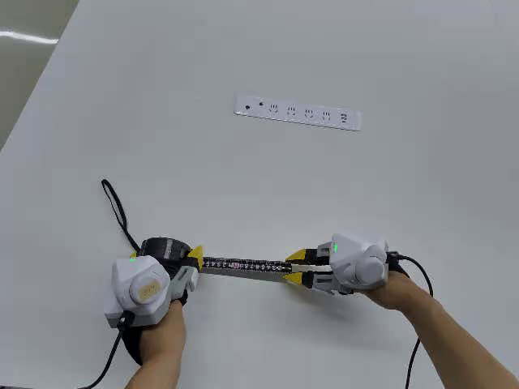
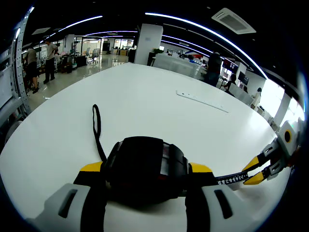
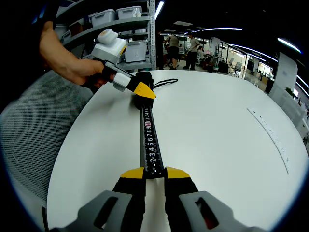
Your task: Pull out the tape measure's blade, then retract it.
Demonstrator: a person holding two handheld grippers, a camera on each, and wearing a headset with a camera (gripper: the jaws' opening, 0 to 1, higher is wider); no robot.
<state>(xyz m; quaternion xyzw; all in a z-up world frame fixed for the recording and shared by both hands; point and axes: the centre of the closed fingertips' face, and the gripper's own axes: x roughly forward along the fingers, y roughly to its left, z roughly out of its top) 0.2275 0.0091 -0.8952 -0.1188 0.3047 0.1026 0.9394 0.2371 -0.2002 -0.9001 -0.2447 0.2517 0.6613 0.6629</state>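
A black tape measure case (image 2: pixel 145 166) sits on the white table between the yellow-tipped fingers of my left gripper (image 2: pixel 145 169), which is shut on it; in the head view the case (image 1: pixel 165 248) lies at the lower left by the left gripper (image 1: pixel 191 261). Its black wrist strap (image 1: pixel 117 211) trails away across the table. The blade (image 1: pixel 243 266) runs out to the right, a short length with printed numbers. My right gripper (image 3: pixel 154 172) is shut on the blade's (image 3: pixel 148 145) end; the right gripper (image 1: pixel 298 267) sits at the lower right of the head view.
A white power strip (image 1: pixel 298 112) lies farther back on the table (image 1: pixel 243 162). Black cables run from both grippers off the near edge. A mesh chair back (image 3: pixel 34 154) stands at the table's side, with shelving and people in the room beyond.
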